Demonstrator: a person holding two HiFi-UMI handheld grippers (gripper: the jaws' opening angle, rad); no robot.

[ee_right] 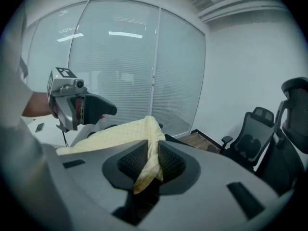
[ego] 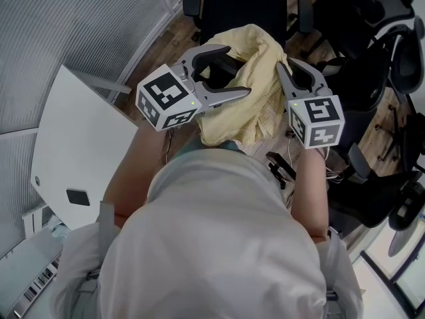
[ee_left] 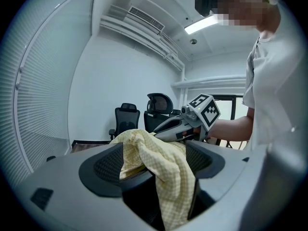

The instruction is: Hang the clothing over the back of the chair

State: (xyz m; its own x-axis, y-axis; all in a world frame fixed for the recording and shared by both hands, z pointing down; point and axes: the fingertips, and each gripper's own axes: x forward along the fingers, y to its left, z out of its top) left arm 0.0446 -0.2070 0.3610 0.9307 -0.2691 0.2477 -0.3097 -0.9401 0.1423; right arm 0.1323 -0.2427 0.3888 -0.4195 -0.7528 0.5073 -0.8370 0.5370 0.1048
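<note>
Left gripper (ego: 239,70) is clamping a thick bunch of the yellow clothing (ego: 255,92), and right gripper (ego: 290,72) is pinching a thin fold tight. Clothing is hanging between them in the air, near side of the black chair (ego: 242,8). Looks like carrying step; next move is probably needing reach forward, draping over the backrest's top edge, then releasing.

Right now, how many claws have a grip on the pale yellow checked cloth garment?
2. The left claw is clamped on a bunched part of the pale yellow checked cloth garment; the right claw pinches a thinner fold. Neither grip is hidden.
</note>
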